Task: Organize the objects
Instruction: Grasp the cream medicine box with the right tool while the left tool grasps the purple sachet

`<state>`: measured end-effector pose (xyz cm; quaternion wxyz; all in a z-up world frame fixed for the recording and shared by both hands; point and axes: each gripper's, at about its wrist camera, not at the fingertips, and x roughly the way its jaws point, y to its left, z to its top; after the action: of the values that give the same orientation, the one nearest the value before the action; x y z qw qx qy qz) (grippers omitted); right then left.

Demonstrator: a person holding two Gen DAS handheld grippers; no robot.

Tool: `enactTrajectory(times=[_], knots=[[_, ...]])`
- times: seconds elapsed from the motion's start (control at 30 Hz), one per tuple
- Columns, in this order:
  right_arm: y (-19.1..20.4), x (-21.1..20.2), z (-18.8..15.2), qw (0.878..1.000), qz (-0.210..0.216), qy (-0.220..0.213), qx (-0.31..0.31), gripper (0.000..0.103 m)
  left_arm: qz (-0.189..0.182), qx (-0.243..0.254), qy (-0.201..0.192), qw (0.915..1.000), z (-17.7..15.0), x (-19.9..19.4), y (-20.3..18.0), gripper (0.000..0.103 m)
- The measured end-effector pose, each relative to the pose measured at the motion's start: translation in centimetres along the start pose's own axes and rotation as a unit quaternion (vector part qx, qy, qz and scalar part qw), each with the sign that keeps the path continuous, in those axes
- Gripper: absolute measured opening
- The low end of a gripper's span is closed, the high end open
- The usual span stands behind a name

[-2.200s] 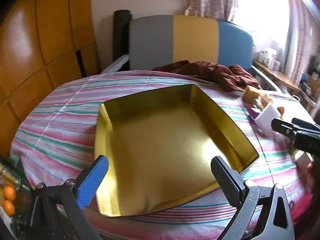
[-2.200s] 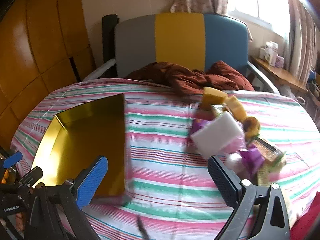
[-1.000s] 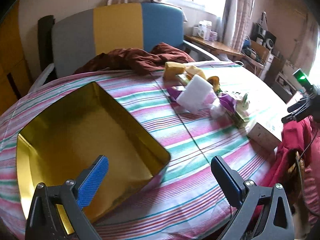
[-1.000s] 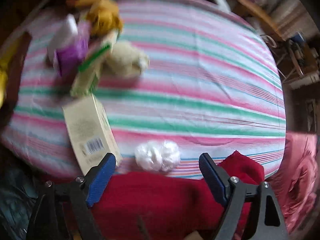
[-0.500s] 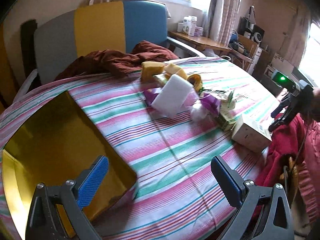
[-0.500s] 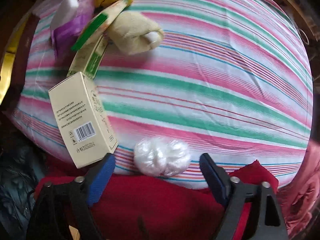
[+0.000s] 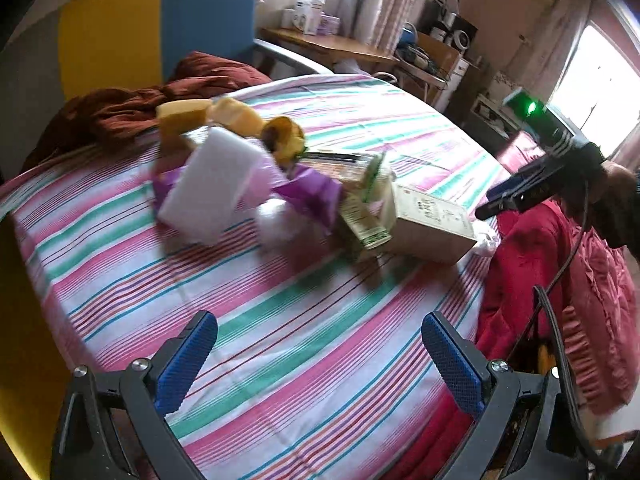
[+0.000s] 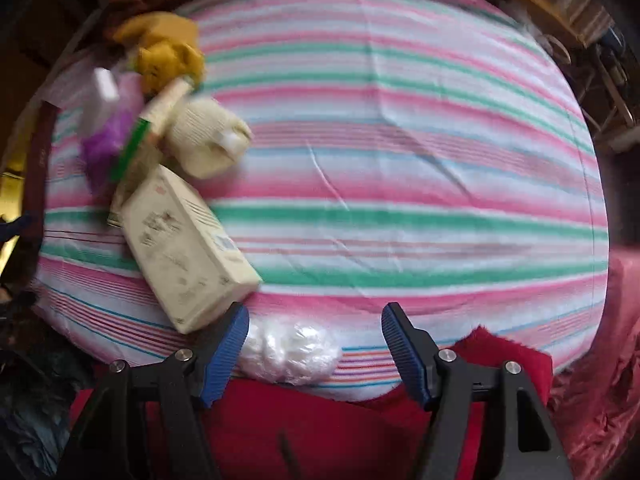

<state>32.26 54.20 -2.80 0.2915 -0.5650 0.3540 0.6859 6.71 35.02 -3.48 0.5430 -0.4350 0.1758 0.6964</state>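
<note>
My right hand-held gripper (image 8: pixel 314 342) points almost straight down at the near table edge, jaws spread and just now eased wider again after narrowing; nothing pinched. A white crinkled plastic bundle (image 8: pixel 290 354) lies between the fingers, hard against the left pad and apart from the right one, so the grasp is off-centre. Just up-left of the left finger sits a cream carton (image 8: pixel 186 248), its near corner almost at the fingertip. Beyond it, further up-left, the heap: a cream knitted bundle (image 8: pixel 208 140), a green-striped packet (image 8: pixel 150 132), purple wrapping (image 8: pixel 104 144) and a yellow plush toy (image 8: pixel 168 56). Striped tablecloth (image 8: pixel 400 184) runs bare off to the right; red cloth (image 8: pixel 304 420) hangs below the fingers. My left hand-held gripper (image 7: pixel 316 356) is spread too, empty, over open cloth, with the white foam block (image 7: pixel 212 184) and the same heap well ahead of it. The gold tray shows only as a sliver at the left edge of the left wrist view; much is motion-blurred. Risks, as I judge them: closing now could shove the bundle sideways or off the edge onto the red cloth; the left finger may catch the carton; the slick plastic may squirt out; the pads could snag the cloth.
</note>
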Motion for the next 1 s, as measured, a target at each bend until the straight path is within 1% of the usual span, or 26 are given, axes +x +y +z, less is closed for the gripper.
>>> enactTrajectory(times=[0.03,0.07,0.1,0.13,0.2,0.3,0.4,0.43,0.47,0.5,0.53,0.57,0.67,0.8,0.83,0.87,0.9,1.0], knots=[[0.9,-0.6,0.0,1.0,0.0,-0.012,-0.008,0.081,-0.003,0.004,0.001,1.0,0.2,0.3,-0.4,0.103],[2.1,-1.1,0.1,0.999,0.007,-0.022,-0.028,0.085,-0.005,0.008,0.002,1.0,0.3,0.6,-0.8,0.103],[3.2,-1.3,0.2,0.998,0.018,-0.024,-0.051,0.085,-0.004,0.01,0.002,0.9999,0.3,0.7,-1.0,0.103],[3.9,-1.4,0.2,0.997,0.019,-0.024,-0.064,0.085,-0.002,0.011,0.004,0.9999,0.3,0.9,-1.1,0.103],[6.0,-0.8,0.5,0.995,0.005,-0.017,-0.098,0.085,-0.002,0.009,0.007,0.9999,0.2,1.3,-0.9,0.103],[7.2,1.3,0.6,0.992,-0.004,-0.001,-0.126,0.085,0.016,0.015,0.006,0.9997,0.1,1.7,-0.3,0.103],[7.3,2.5,0.8,0.991,-0.006,0.012,-0.134,0.085,0.032,0.016,0.008,0.9993,-0.1,2.1,0.5,0.103],[7.3,3.1,0.7,0.991,-0.012,0.016,-0.133,0.085,0.035,0.013,0.009,0.9993,-0.2,2.1,1.0,0.103],[7.3,3.4,0.7,0.991,-0.021,0.02,-0.134,0.083,0.038,0.009,0.009,0.9992,-0.3,2.1,1.4,0.103],[7.2,3.7,0.6,0.99,-0.025,0.024,-0.134,0.079,0.042,0.003,0.009,0.9991,-0.4,2.1,1.8,0.103],[7.2,3.9,0.4,0.99,-0.028,0.026,-0.133,0.062,0.045,-0.004,0.009,0.9989,-0.4,2.1,2.3,0.102],[7.1,4.0,0.2,0.99,-0.032,0.026,-0.138,0.056,0.047,-0.009,0.008,0.9988,-0.4,2.0,2.7,0.102],[7.2,3.3,-0.9,0.988,-0.034,0.018,-0.151,0.052,0.046,-0.015,0.002,0.9988,-0.1,1.9,3.4,0.099],[6.9,1.6,-2.4,0.989,-0.036,-0.004,-0.144,0.052,0.044,-0.015,-0.002,0.9989,1.0,2.2,3.8,0.085],[6.5,1.0,-2.8,0.99,-0.035,-0.012,-0.137,0.052,0.041,-0.016,-0.004,0.999,1.3,2.3,3.8,0.085],[6.2,0.6,-3.0,0.989,-0.036,-0.017,-0.145,0.052,0.039,-0.012,-0.009,0.9991,1.8,2.3,3.6,0.085],[5.8,0.0,-3.3,0.989,-0.034,-0.025,-0.142,0.052,0.04,-0.005,-0.014,0.9991,2.2,2.4,3.3,0.084],[4.6,-1.5,-4.1,0.99,-0.026,-0.049,-0.132,0.052,0.053,0.043,-0.035,0.9971,3.9,2.6,2.0,0.082]])
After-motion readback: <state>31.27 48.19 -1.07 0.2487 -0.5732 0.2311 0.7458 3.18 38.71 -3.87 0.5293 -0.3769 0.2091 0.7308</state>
